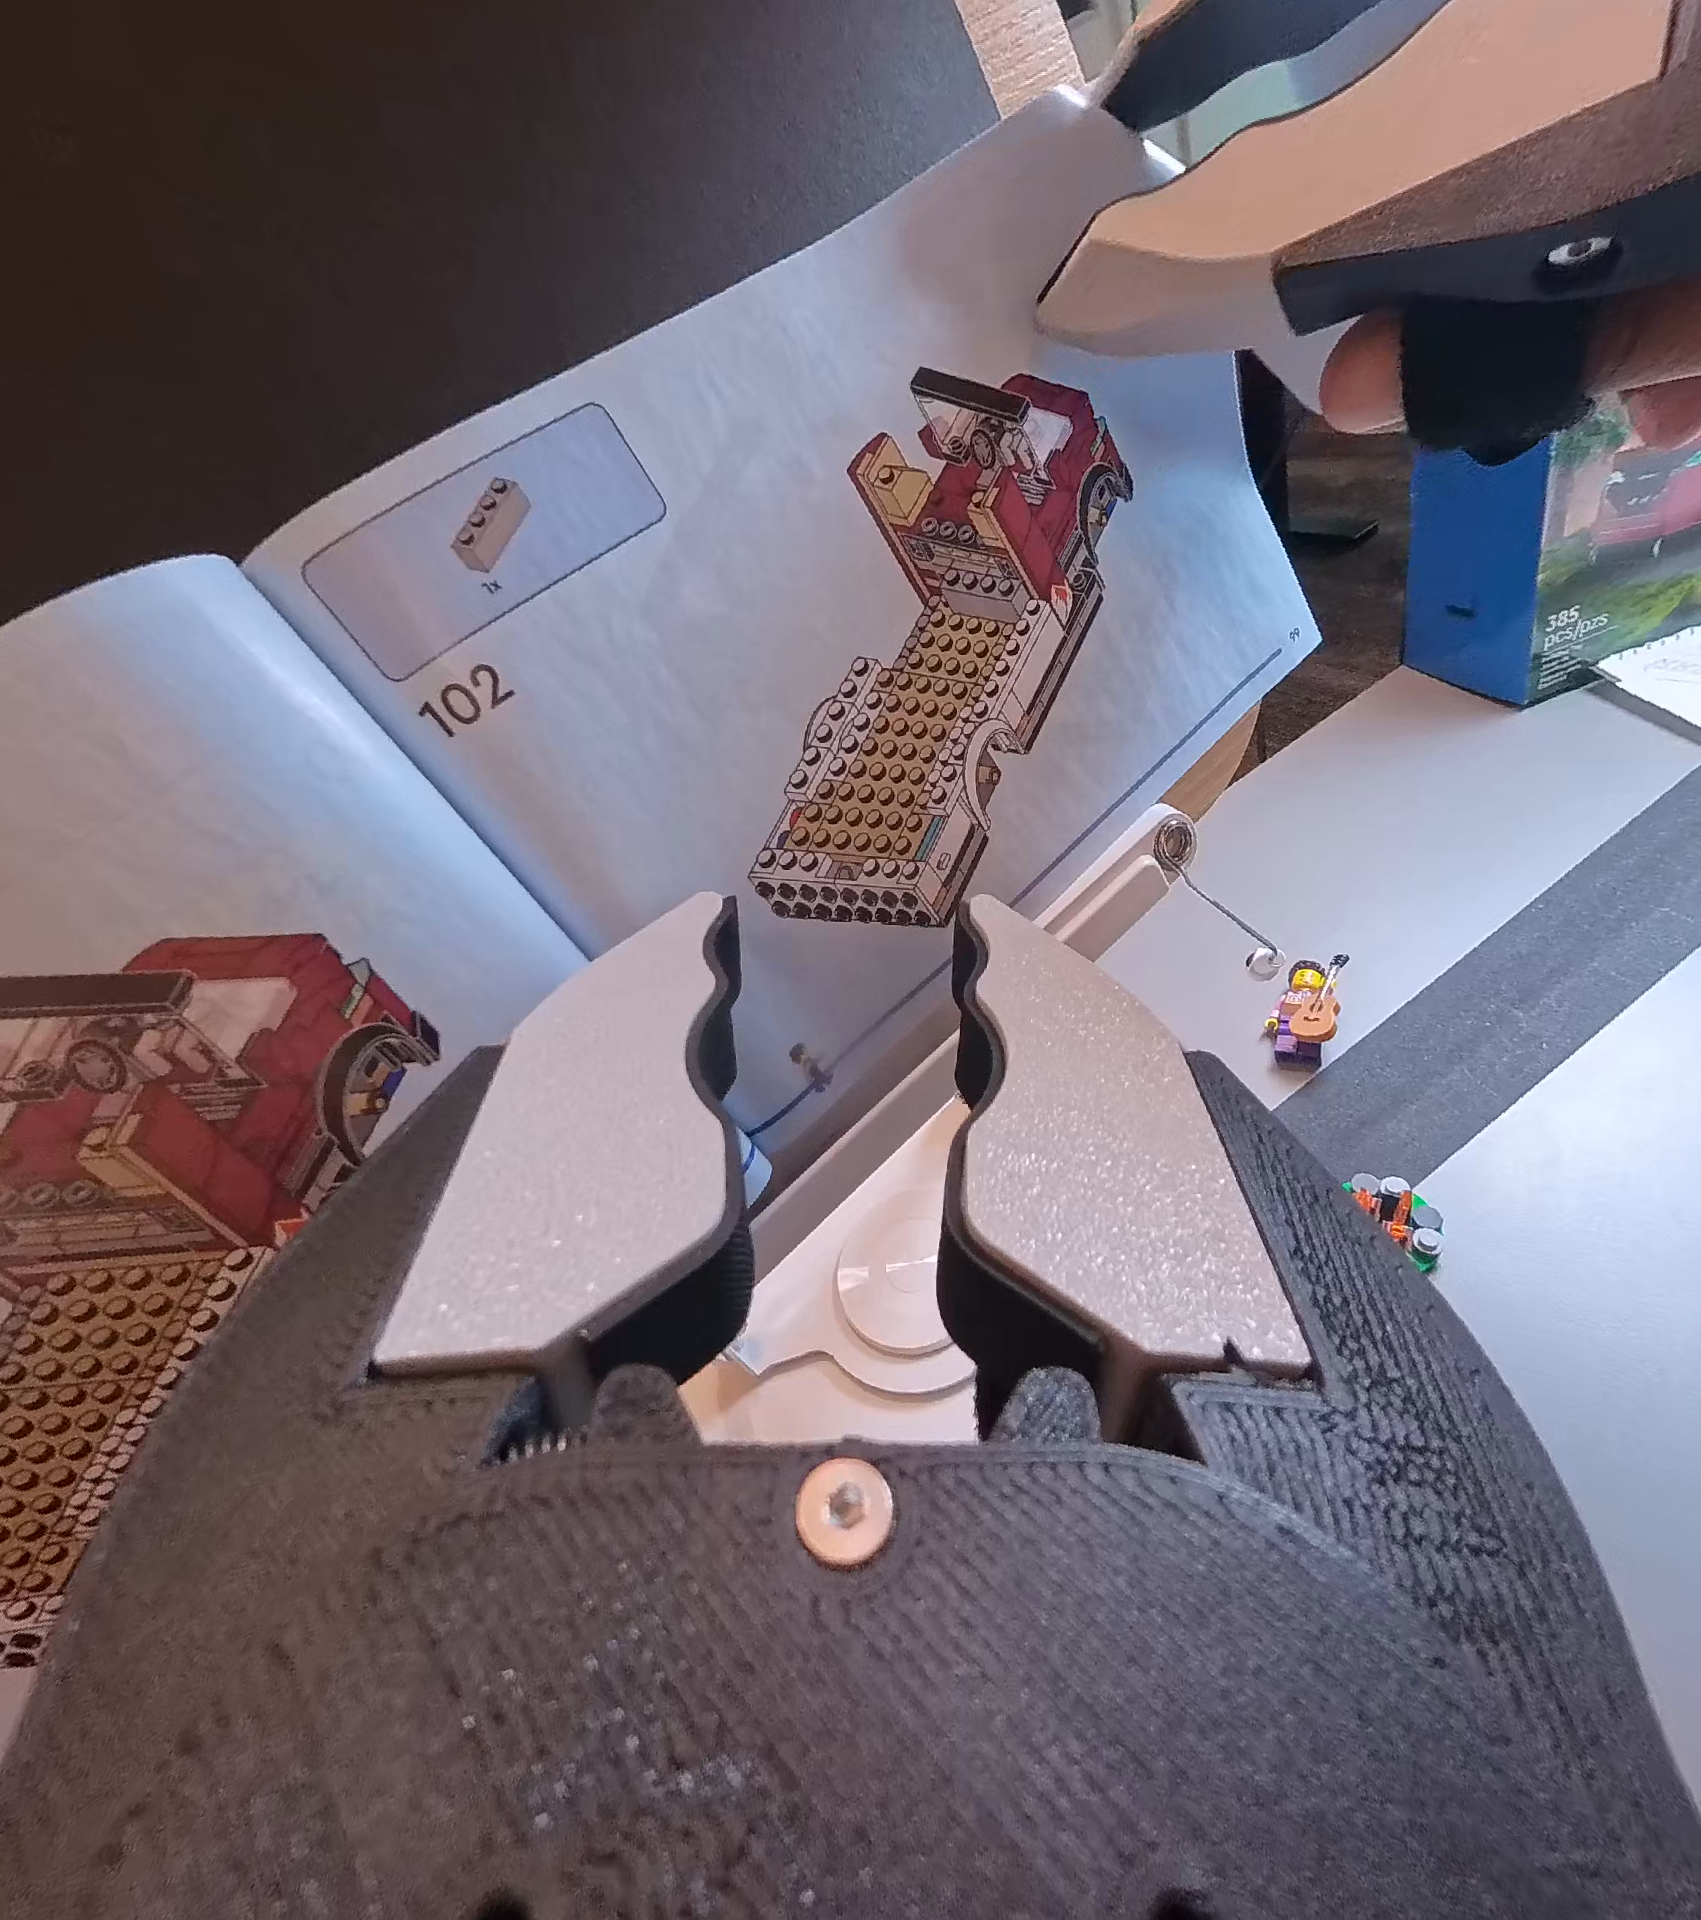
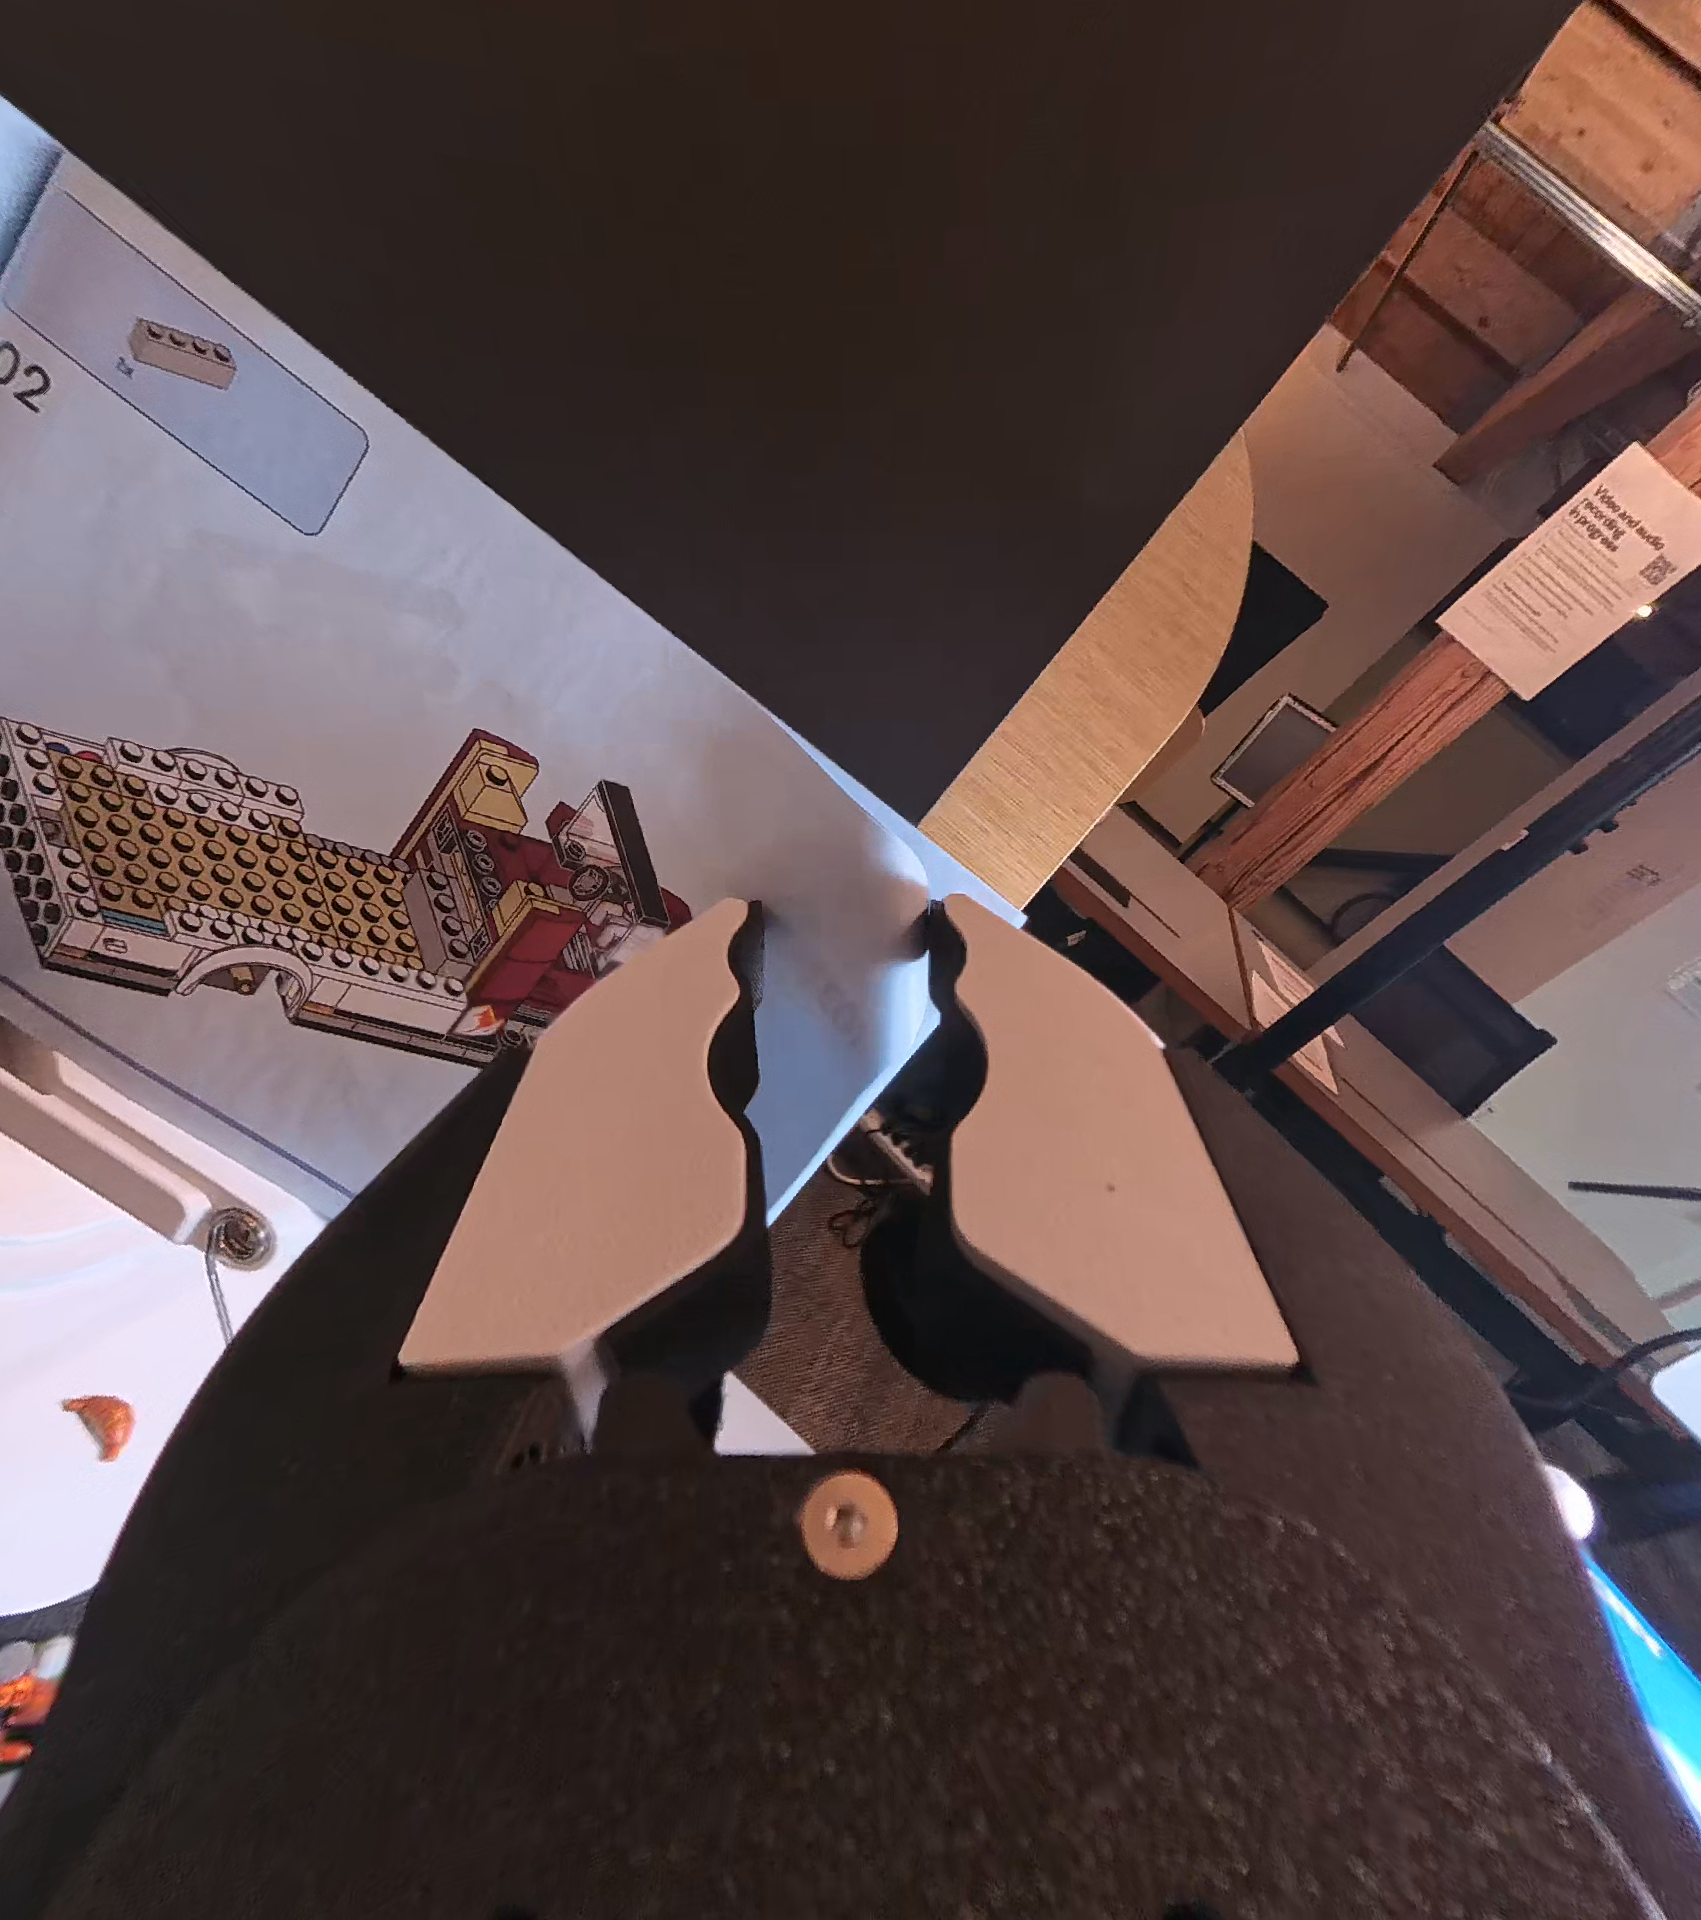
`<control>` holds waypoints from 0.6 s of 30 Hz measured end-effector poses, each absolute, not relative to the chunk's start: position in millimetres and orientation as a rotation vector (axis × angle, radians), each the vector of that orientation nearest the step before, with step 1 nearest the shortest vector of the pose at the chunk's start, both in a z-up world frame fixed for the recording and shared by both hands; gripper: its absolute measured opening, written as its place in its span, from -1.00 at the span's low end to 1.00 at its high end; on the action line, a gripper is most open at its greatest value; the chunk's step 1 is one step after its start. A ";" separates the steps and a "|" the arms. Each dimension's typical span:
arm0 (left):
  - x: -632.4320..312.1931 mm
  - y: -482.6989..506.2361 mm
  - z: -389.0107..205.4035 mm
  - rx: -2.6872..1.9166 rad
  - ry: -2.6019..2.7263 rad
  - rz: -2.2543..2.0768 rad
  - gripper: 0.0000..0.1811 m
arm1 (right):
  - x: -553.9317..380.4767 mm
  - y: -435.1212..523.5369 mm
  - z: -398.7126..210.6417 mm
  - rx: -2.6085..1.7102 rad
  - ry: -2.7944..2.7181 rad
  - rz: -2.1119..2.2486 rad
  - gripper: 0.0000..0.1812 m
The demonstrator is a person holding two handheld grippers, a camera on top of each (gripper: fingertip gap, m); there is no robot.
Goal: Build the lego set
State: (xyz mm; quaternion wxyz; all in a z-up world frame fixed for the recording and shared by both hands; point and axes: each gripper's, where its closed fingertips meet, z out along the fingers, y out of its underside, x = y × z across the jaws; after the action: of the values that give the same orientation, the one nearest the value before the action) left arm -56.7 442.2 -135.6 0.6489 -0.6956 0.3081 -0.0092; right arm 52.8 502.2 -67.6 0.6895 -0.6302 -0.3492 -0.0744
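Pale blue instruction booklet (image 1: 617, 644) stands open; my right gripper (image 2: 841, 920) brackets its page corner, unclamped; my left gripper (image 1: 846, 914) gapes empty.

Pale blue booklet page (image 1: 742, 540), dark red and tan truck drawing (image 1: 939, 665), blue box (image 1: 1480, 582), grey fingers (image 1: 597, 1122).

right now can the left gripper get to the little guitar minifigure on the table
Probably yes: the left gripper is open, and the minifigure stands alone on bare table beside it, clear of the instruction booklet.
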 end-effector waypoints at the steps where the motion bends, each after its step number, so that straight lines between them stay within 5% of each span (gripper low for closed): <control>1: -56.7 442.0 -135.5 -1.581 0.700 -0.021 -0.56 | 54.1 500.7 -67.3 -1.398 -0.781 -0.184 -0.70; 7: -56.5 441.9 -135.4 -1.591 0.697 -0.026 -0.55 | 59.3 486.5 -69.4 -1.326 -0.787 -0.232 -0.84; 18: -43.5 437.7 -128.1 -1.597 0.702 -0.073 -0.49 | 67.1 477.5 -65.3 -1.231 -0.762 -0.281 -0.76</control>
State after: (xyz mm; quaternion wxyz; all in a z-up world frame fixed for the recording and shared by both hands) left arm -43.5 437.7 -128.1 0.6424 -0.7010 0.3081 -0.0321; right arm 67.1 477.5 -65.3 0.7402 -0.5613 -0.3473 -0.1281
